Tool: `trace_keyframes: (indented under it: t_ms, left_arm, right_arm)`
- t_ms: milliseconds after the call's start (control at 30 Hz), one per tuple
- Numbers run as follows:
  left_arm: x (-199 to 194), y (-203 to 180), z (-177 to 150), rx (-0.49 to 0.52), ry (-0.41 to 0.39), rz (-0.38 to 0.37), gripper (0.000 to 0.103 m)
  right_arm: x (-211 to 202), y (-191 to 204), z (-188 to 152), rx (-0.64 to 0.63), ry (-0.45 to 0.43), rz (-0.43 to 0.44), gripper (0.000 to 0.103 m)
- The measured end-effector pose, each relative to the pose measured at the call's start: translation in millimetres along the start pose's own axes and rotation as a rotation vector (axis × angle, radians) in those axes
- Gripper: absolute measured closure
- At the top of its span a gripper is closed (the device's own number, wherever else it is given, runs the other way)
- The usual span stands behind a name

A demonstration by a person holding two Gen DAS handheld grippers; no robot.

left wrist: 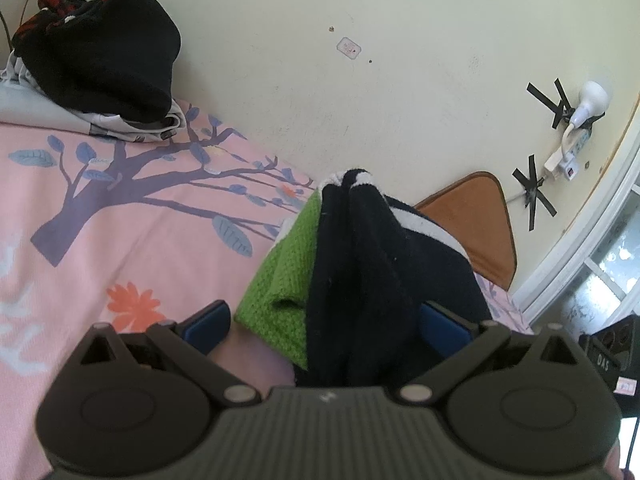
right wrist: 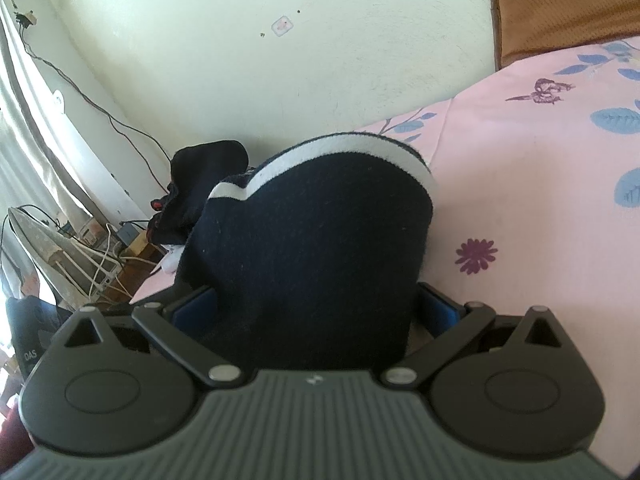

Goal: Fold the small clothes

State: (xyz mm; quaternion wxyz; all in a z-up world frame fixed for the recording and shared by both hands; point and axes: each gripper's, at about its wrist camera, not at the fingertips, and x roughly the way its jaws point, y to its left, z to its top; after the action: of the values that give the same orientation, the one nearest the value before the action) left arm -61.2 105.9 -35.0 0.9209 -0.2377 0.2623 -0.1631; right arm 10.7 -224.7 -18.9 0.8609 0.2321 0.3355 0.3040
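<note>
A dark navy garment with a white stripe (left wrist: 372, 264) lies bunched on a folded green knitted cloth (left wrist: 280, 280) on the pink floral bedsheet (left wrist: 120, 240). My left gripper (left wrist: 324, 320) is open. The navy cloth lies between its blue pads, against the right pad (left wrist: 444, 328) and clear of the left one. In the right wrist view the same navy garment (right wrist: 312, 232) arches up between the wide-set fingers of my right gripper (right wrist: 316, 304), which is open. The cloth hides the inner faces of both pads there.
A heap of black, red and white clothes (left wrist: 100, 52) sits at the bed's far left against the wall. A brown cushion (left wrist: 472, 224) leans at the back right. A taped power strip (left wrist: 560, 152) hangs on the wall. Cables and an ironing board (right wrist: 48, 240) stand beside the bed.
</note>
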Motion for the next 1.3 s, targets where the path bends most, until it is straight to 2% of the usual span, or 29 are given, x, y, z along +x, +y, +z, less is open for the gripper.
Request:
trace_keyframes:
  t_ms: [1100,1300]
  left_arm:
    - [1.2,-1.6,0.6,-0.008,-0.006,0.001,0.000]
    - [1.2,-7.2,-1.1,0.011,0.002,0.023,0.000]
  right_arm:
    - [-5.2,-4.2,-0.8,0.027,-0.016,0.031,0.000]
    - [-5.9,-4.0,-0.9,0.028,-0.018,0.033,0.000]
